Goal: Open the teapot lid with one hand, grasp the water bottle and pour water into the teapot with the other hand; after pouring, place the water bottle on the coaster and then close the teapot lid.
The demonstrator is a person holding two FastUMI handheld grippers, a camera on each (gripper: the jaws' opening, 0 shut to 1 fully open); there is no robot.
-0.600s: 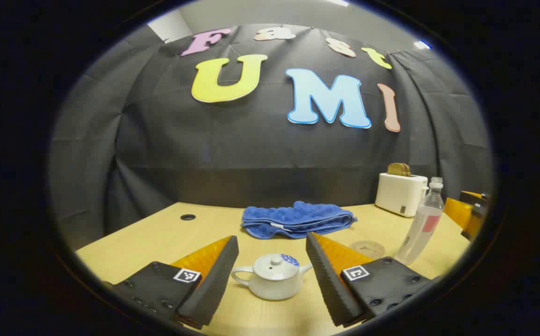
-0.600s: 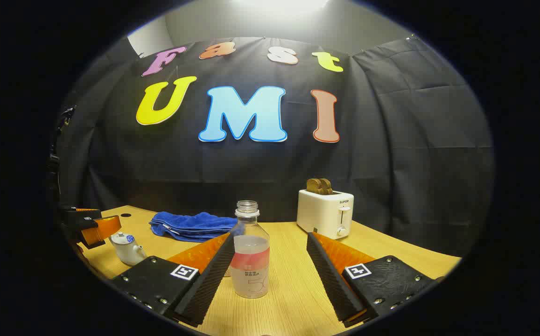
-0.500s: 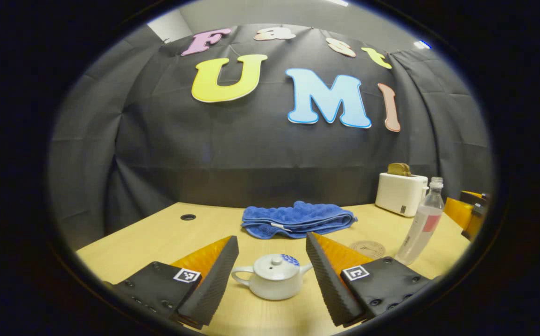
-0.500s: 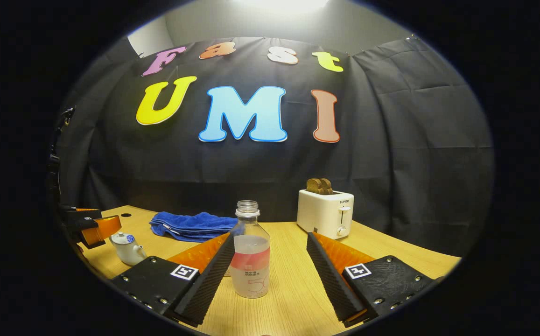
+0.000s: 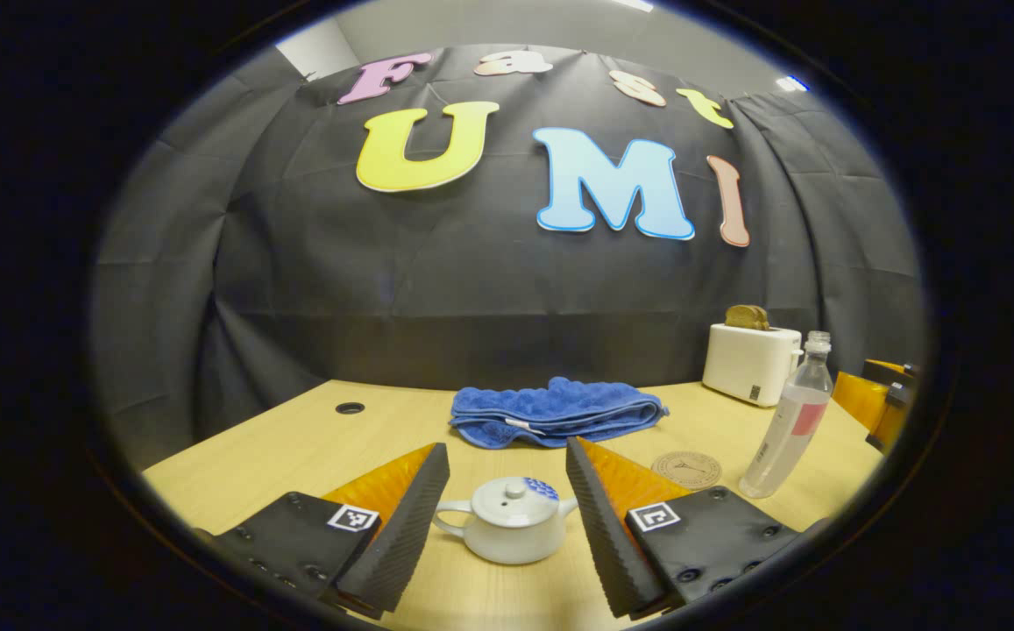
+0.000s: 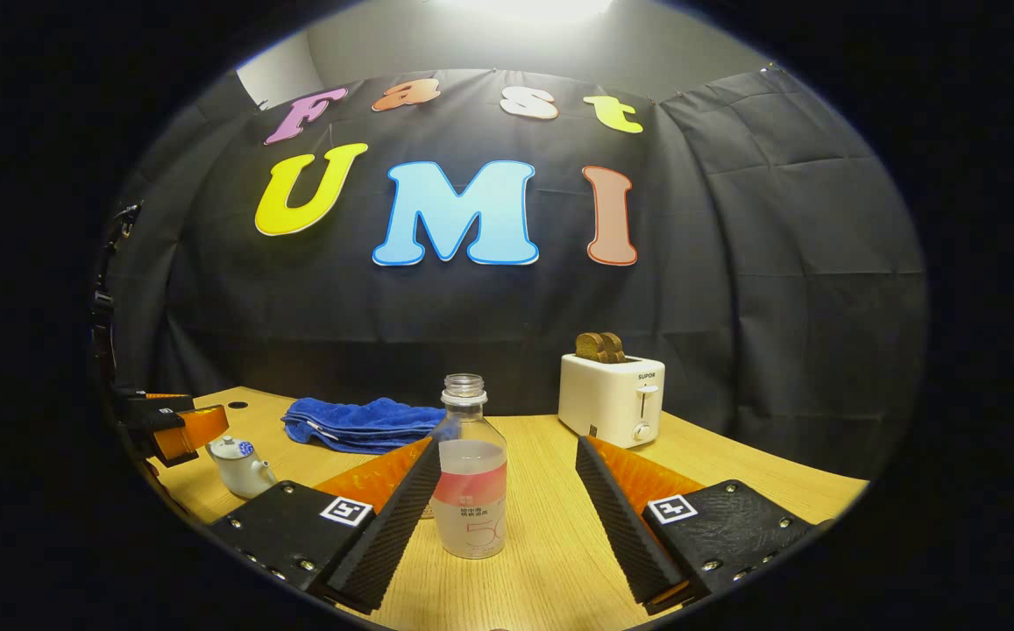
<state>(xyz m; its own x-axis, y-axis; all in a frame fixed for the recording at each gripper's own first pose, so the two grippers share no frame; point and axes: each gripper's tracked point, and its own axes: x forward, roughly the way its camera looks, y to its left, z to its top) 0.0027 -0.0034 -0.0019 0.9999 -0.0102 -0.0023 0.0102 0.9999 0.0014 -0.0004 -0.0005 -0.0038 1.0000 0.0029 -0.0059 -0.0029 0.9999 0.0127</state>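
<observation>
— Where's your teapot (image 5: 507, 531)?

— Straight ahead of your left gripper (image 5: 507, 519), on the pale wood-grain tabletop (image 5: 296, 447). It's a squat, glossy white pot with a looped handle on one side and a short spout on the other. Its domed lid (image 5: 515, 498), with a small round knob and a blue dotted patch, is seated on the pot. Your ribbed fingers (image 5: 406, 513) stand wide apart on either side of it, touching nothing.

— And the water bottle (image 6: 470, 478)?

— Upright between the spread fingers of your right gripper (image 6: 502, 508), nearer the left one; whether that finger touches it, I cannot tell. The other is well clear, so you have no hold on it. It's clear plastic, round-shouldered, uncapped, with a pinkish band around the middle.

— The coaster (image 5: 687, 469)?

— A flat round disc with a faint printed pattern, lying on the tabletop between the teapot and the bottle in the left gripper view.

— What's further out?

— A folded blue towel (image 5: 555, 412) with a nubbly pile lies toward the back. To its right stands a boxy white toaster (image 6: 610, 399) with brown slices poking from the top.
</observation>
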